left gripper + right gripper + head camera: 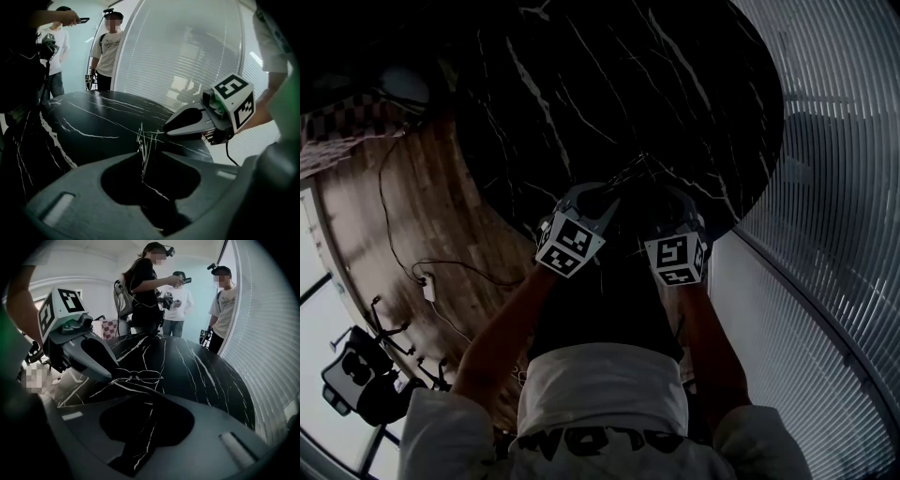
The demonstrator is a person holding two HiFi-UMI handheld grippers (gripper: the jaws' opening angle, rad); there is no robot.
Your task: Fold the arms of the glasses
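Thin wire-rimmed glasses (138,376) lie on the black marble table (211,376) close to its near edge. In the left gripper view the glasses (145,140) show edge-on. My left gripper (142,157) is shut on one end of the frame, and the right gripper view shows the left gripper's tips (112,372) on that end. My right gripper (151,397) is shut, and one arm of the glasses runs as a thin line into its tips. In the head view the left gripper (605,202) and right gripper (670,202) point at each other. The glasses are lost in the dark there.
The table's rim (727,225) runs just under both grippers. Three people stand at the table's far side (145,287) (225,301) (176,301). White slatted blinds (834,187) curve along the right. Cables (403,234) trail over the wooden floor at the left.
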